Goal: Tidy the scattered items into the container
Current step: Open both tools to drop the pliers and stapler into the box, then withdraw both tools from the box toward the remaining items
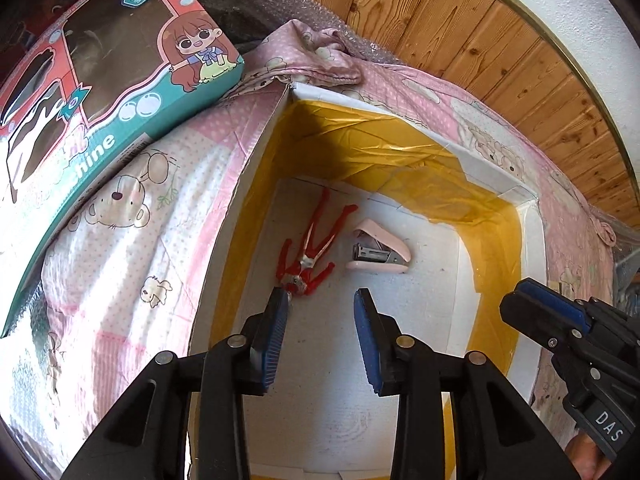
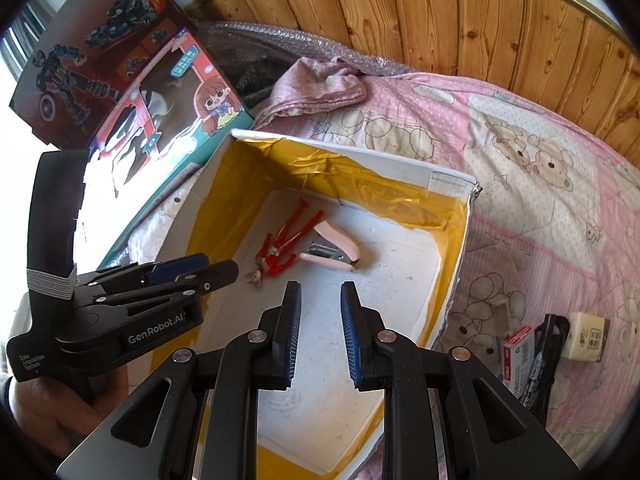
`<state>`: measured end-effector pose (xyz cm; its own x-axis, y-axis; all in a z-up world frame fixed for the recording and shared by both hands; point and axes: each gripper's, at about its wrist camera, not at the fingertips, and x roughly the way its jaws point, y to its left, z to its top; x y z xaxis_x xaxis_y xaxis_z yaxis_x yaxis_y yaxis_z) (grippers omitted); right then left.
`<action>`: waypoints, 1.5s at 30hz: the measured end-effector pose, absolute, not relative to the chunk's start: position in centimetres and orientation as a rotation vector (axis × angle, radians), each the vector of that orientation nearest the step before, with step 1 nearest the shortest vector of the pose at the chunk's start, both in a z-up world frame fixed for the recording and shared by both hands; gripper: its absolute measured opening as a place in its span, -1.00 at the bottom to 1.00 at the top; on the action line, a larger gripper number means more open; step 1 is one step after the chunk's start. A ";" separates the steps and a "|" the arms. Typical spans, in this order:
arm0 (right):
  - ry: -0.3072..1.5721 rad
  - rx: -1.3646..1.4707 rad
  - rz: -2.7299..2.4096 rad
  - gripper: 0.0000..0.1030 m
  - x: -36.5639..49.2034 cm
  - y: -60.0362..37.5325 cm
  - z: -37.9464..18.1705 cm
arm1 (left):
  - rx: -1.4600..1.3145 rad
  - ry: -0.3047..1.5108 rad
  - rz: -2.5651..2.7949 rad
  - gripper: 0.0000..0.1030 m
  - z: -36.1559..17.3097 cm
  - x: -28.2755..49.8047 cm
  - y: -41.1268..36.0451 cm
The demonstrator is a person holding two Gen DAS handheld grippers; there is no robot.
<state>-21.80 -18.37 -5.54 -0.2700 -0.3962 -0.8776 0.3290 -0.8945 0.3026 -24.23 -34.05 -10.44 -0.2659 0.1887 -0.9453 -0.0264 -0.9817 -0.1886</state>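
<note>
Right wrist view shows the right gripper (image 2: pixel 320 300) released and empty, hanging over the near part of the white box (image 2: pixel 448 178), whose inner walls are lined with yellow tape. On the box floor, at mid-frame, already lie a red figure (image 2: pixel 286 240) and a pink stapler (image 2: pixel 334 250), just beside each other. What is left to tidy sits at the lower right of the frame, outside the box on the pink quilt (image 2: pixel 560 208): a small red-and-white packet (image 2: pixel 516 354), a dark flat item (image 2: pixel 542 360) with its long axis running roughly top to bottom, and a cream block (image 2: pixel 586 338). These lie to the right of the right gripper, so that one is plainly the nearer. The left gripper (image 1: pixel 322 300) also stands apart and empty, over the box's left side.
</note>
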 end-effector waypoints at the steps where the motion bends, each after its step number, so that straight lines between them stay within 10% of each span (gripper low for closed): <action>1: -0.090 1.541 -2.188 -0.56 -21.4 -18.4 -5.5 | -1.811 -0.203 2.385 -0.30 -10.2 -23.8 -34.1; 27: -0.114 1.492 -2.201 -0.54 -4.5 -16.0 -3.6 | -1.671 -0.165 2.359 -0.24 -4.2 -8.0 -32.1; 32: -0.161 1.494 -2.231 -0.54 -1.8 -14.1 -3.7 | -1.644 -0.120 2.361 0.16 -3.6 -5.5 -30.8; 45: -0.431 1.561 -2.322 -0.54 2.9 -5.4 -5.9 | -1.619 0.013 2.285 0.24 -3.5 -0.9 -25.8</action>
<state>2.91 -5.43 -5.93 -0.3583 -0.4147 -0.8365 0.0869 -0.9069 0.4124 -0.90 -25.84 -3.52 -0.2932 0.2676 -0.9179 -0.2778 -0.9425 -0.1860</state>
